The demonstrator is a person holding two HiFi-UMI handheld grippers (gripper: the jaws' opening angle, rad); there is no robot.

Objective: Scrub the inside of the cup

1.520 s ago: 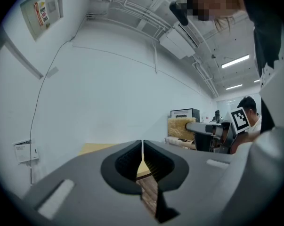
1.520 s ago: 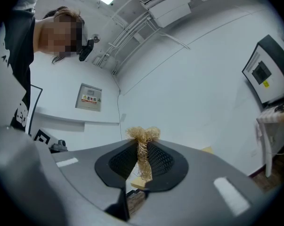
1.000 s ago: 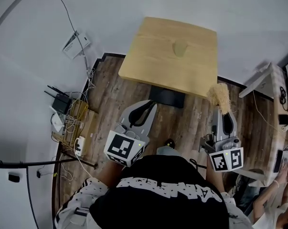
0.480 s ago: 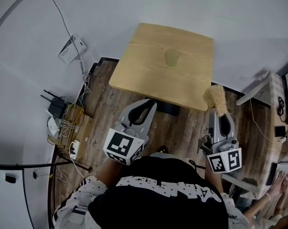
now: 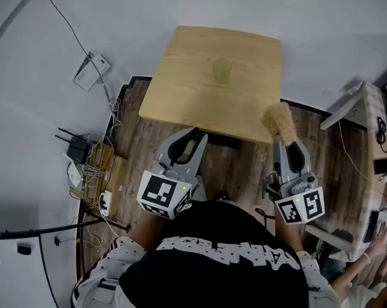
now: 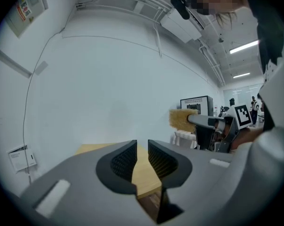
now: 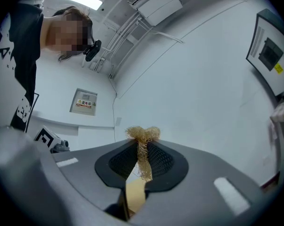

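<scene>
A translucent yellowish cup (image 5: pixel 222 71) stands upright on the small wooden table (image 5: pixel 187 98), toward its far side. My left gripper (image 5: pixel 191 135) hangs over the floor just short of the table's near edge. Its jaws are opening, with a narrow gap and nothing between them (image 6: pixel 142 147). My right gripper (image 5: pixel 287 145) is shut on a straw-coloured fibrous scrubber (image 5: pixel 279 121), whose tuft sticks out past the fingertips at the table's near right corner. The fibres are pinched between the pads (image 7: pixel 142 149). In the left gripper view the scrubber (image 6: pixel 180 119) shows to the right.
A router and tangled cables (image 5: pixel 81 153) lie on the wooden floor at the left, with a white box (image 5: pixel 90 67) by the wall. A white desk (image 5: pixel 371 127) stands at the right. A person's hand (image 5: pixel 376 249) shows at the lower right.
The table and cup have shifted left and up in the head view. Both grippers have come forward toward the table's near edge. The left jaws have parted slightly.
</scene>
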